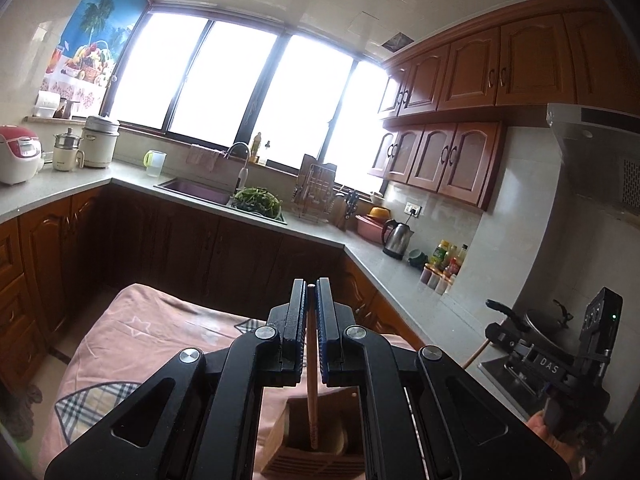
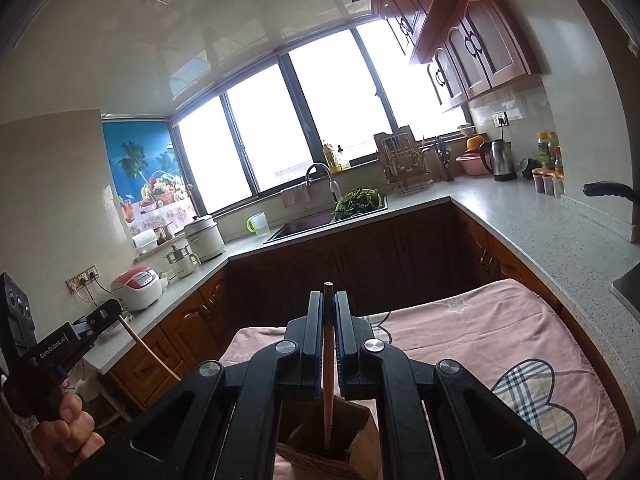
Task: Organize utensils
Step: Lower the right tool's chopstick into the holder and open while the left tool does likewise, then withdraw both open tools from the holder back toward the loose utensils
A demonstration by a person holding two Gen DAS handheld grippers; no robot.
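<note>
My left gripper (image 1: 311, 286) is shut on a wooden chopstick (image 1: 311, 380) that hangs down with its lower end inside a wooden utensil holder (image 1: 316, 460). My right gripper (image 2: 328, 296) is shut on a second wooden chopstick (image 2: 328, 380), and its lower end sits in the same wooden holder (image 2: 360, 432). Both grippers hover just above the holder. The right gripper also shows in the left wrist view (image 1: 496, 314). The left gripper also shows in the right wrist view (image 2: 114, 312), with its chopstick (image 2: 152, 354) slanting down.
The holder stands on a table covered by a pink cloth (image 2: 500, 340) with plaid heart patches. An L-shaped kitchen counter (image 1: 400, 280) rings the room with a sink (image 1: 196, 190), greens, a dish rack, a kettle (image 1: 396, 238), bottles and a rice cooker (image 1: 18, 156).
</note>
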